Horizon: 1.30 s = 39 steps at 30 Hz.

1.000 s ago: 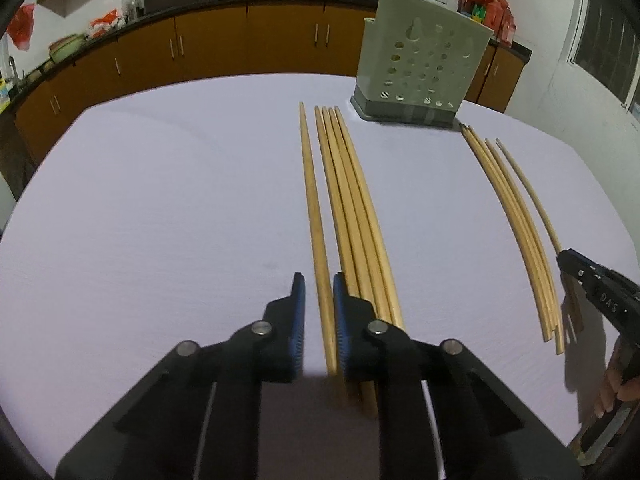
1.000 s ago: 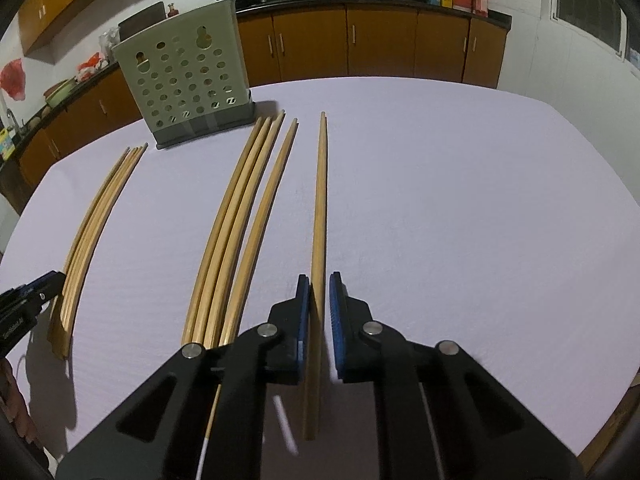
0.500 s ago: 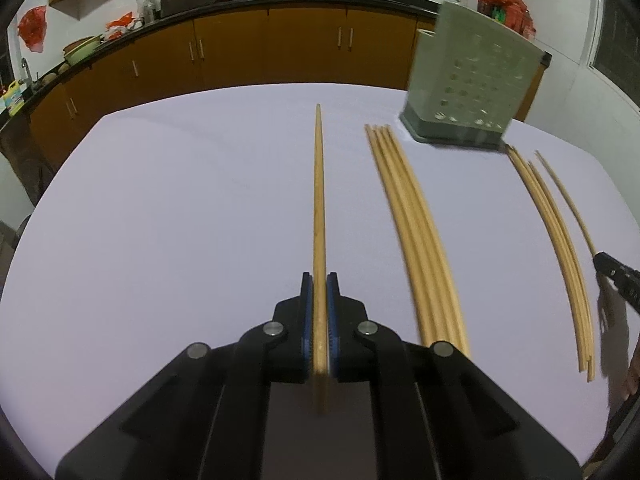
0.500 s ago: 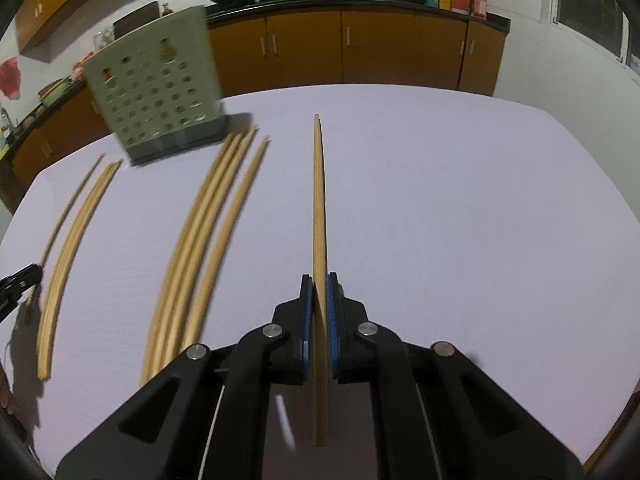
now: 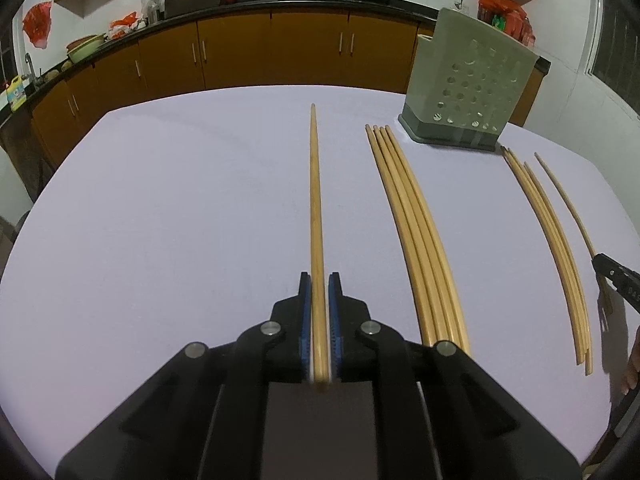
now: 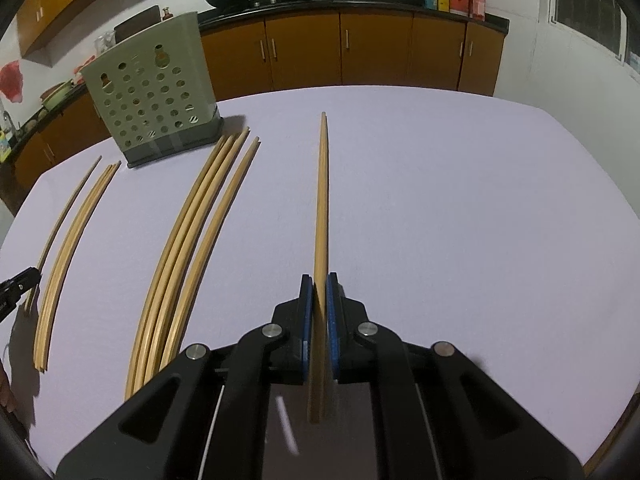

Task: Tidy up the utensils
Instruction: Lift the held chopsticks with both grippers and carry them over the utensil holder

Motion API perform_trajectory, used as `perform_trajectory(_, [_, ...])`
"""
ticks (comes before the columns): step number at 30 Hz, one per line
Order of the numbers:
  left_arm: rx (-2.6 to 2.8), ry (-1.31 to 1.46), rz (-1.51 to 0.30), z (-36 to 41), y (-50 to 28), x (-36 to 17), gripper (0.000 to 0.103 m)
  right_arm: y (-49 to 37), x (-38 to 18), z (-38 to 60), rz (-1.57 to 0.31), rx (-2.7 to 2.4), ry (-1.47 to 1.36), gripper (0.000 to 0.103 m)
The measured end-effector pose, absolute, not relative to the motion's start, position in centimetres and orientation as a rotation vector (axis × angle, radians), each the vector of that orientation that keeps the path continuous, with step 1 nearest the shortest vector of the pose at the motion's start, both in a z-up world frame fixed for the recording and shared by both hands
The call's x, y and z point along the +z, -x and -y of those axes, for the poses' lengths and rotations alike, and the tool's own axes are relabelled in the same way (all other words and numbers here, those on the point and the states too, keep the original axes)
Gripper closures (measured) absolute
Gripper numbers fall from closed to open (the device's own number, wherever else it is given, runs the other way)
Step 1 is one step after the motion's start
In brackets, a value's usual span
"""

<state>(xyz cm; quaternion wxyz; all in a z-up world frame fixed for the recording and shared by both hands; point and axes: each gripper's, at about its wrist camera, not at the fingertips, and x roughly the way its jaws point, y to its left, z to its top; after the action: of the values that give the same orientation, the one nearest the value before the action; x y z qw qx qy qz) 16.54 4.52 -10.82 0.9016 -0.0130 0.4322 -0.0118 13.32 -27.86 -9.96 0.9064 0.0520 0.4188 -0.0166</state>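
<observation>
My left gripper (image 5: 319,280) is shut on one wooden chopstick (image 5: 315,208) that points straight ahead above the white table. My right gripper (image 6: 319,280) is shut on another wooden chopstick (image 6: 321,200), also pointing forward. Several chopsticks lie in a bundle (image 5: 412,232) on the table, also in the right wrist view (image 6: 188,240). A thinner bundle (image 5: 548,240) lies further right, at the left in the right wrist view (image 6: 66,256). A green perforated utensil holder (image 5: 472,92) stands upright at the far side, also in the right wrist view (image 6: 152,88).
The table (image 5: 160,220) has a white cloth. Brown kitchen cabinets (image 5: 240,48) with pans on the counter run behind it. The other gripper's tip shows at the right edge (image 5: 616,276) and at the left edge (image 6: 16,284).
Both grippers closed on a chopstick each and lifted them off the table. The left one moved left, away from its bundle; the right one moved right.
</observation>
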Motion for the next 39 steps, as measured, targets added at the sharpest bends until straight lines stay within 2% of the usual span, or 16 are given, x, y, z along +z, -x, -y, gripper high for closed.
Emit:
perform_trajectory(6, [-0.025,0.030,-0.899,-4.7,-16.6,-10.8,0.095,-13.4,-9.8,28.0,-0.862,-0.029,-0.114,0.095])
perform_trajectory(9, [-0.026,0.038,-0.875,-5.1,-16.3,-9.8,0.095,-12.7,-8.2,28.2,-0.800,-0.024,-0.113,0.095])
perform_trajectory(22, [-0.005,0.062,-0.536,-7.2,-15.5,2.2,0.095,-12.4,1.7,29.5,-0.493,-0.043,-0.096,0.095])
perform_trajectory(34, [-0.011,0.068,-0.437,-7.8,-17.9,7.5,0.095,-14.6,5.6,30.0,-0.412,-0.060,-0.093,0.096])
perform_trajectory(39, [-0.050,0.091,-0.344,-7.0,-18.3,12.1,0.095,-15.0,10.5,29.4,-0.306,-0.020,-0.111,0.096])
